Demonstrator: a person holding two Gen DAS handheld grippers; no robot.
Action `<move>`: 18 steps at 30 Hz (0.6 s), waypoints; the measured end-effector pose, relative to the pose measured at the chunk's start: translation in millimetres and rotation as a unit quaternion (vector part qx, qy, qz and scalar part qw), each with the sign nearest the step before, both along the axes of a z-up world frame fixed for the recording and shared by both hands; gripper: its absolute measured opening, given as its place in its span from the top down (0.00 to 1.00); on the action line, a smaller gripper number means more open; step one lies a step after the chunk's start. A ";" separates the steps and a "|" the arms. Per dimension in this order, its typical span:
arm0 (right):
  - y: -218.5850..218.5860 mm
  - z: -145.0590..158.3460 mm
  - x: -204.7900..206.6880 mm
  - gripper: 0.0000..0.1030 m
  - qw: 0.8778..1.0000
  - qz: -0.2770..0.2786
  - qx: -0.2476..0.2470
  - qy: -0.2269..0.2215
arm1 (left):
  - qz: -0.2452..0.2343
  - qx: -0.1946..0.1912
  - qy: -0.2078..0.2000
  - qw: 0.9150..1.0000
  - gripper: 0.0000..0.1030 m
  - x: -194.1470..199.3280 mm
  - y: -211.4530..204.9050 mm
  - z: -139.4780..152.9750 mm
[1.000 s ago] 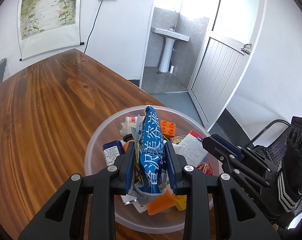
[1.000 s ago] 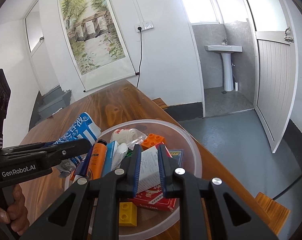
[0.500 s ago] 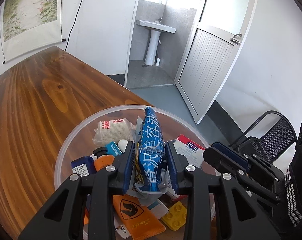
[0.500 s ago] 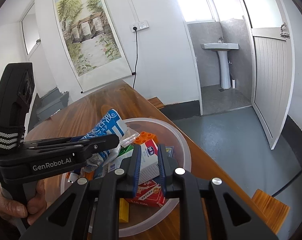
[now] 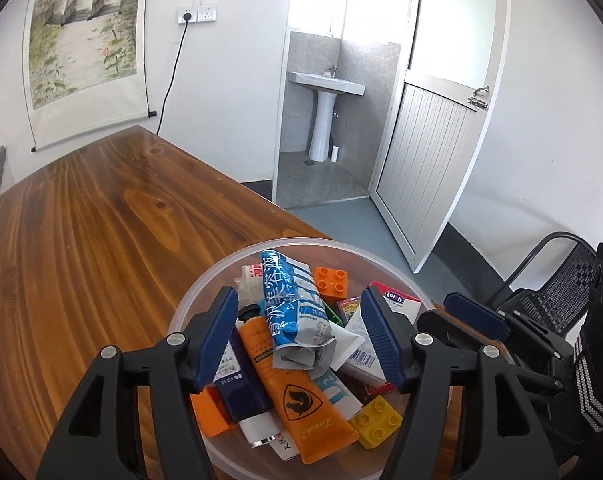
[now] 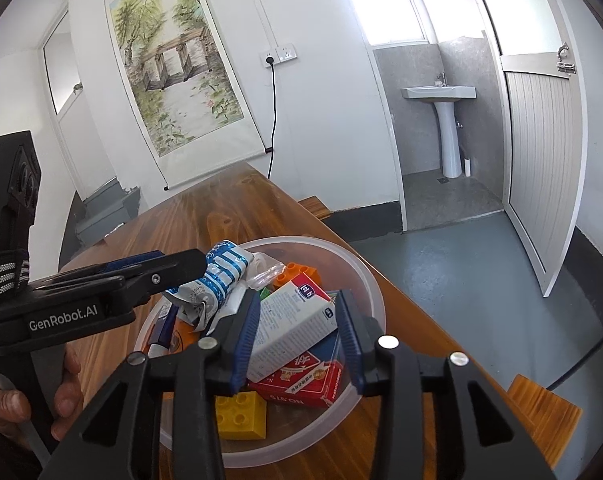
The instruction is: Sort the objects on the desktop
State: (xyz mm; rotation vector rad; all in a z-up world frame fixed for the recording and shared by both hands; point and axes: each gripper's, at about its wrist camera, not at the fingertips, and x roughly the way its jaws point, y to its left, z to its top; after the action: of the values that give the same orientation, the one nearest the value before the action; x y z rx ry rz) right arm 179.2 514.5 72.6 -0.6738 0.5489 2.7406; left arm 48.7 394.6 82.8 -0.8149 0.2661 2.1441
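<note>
Clear plastic bowl (image 5: 237, 264) sits at the near edge of the wooden bench (image 5: 101, 232), heaped with the sorted things. Both claws hang over it with their jaws spread apart and nothing gripped. Between the left claw (image 5: 301, 338) pads lies the crumpled blue-and-white packet (image 5: 291, 312), resting on an orange tube (image 5: 285, 384) beside a dark blue tube (image 5: 237, 376). Under the right claw (image 6: 297, 338) a white carton (image 6: 289, 328) leans on a red card box (image 6: 305, 380), near a yellow brick (image 6: 239, 414).

Half a second ago each claw was clamped, the left on the packet and the right on the carton; now both have let go and the items have dropped onto the pile.

The release looks done, so the sound move is probably to lift both claws straight up with jaws kept wide, avoiding the packet's loose folds and the bowl's rim, since the carton sits tilted and a nudge could tip it out
</note>
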 end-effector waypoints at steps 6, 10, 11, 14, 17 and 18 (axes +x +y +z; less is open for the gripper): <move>-8.2 6.7 7.7 0.21 1.000 -0.003 0.007 0.013 | 0.045 -0.007 0.051 0.998 0.18 18.5 -23.9 4.5; -16.5 9.2 10.5 0.13 1.000 0.003 0.011 0.010 | 0.074 0.006 0.039 0.996 0.18 22.3 -43.1 5.7; -18.2 9.1 11.8 0.10 1.000 0.004 0.013 0.009 | 0.084 0.003 0.037 0.996 0.18 22.6 -47.0 5.1; -24.7 10.0 17.4 0.00 1.000 0.002 0.025 0.008 | 0.113 -0.014 0.031 0.993 0.18 22.5 -56.0 2.5; -29.5 9.8 23.6 0.00 0.999 0.001 0.037 0.002 | 0.129 -0.029 0.026 0.991 0.18 25.4 -64.3 -1.9; -31.2 9.5 25.2 0.00 0.999 0.001 0.039 -0.001 | 0.135 -0.036 0.031 0.990 0.18 27.6 -66.6 -3.0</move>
State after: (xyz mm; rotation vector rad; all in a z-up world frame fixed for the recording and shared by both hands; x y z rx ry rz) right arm 204.4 483.4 82.1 -0.6582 0.4397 2.7473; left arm 76.3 328.0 79.8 -0.8677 0.2780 2.4286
